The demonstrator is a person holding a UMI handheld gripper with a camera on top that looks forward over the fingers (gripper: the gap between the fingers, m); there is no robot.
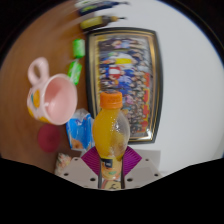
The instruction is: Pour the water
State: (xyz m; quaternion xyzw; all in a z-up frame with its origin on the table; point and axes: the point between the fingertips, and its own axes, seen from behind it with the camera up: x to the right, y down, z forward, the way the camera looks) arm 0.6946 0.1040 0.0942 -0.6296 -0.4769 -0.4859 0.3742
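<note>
Bottle [112, 135] with orange cap stands upright, clenched between the jaws, pink cup [52, 98] just beside it

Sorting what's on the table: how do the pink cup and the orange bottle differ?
The pink cup is pale, wide and open-mouthed; the orange bottle is tall, narrow and capped. The cup sits off to the side; the bottle stands between the gripper fingers. Both look tilted in this view.

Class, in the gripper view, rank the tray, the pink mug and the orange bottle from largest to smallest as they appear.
1. Tray.
2. Orange bottle, held between the fingers; its nearness to the camera inflates it.
3. Pink mug, looking close to the bottle, so their order is unsure.
</note>
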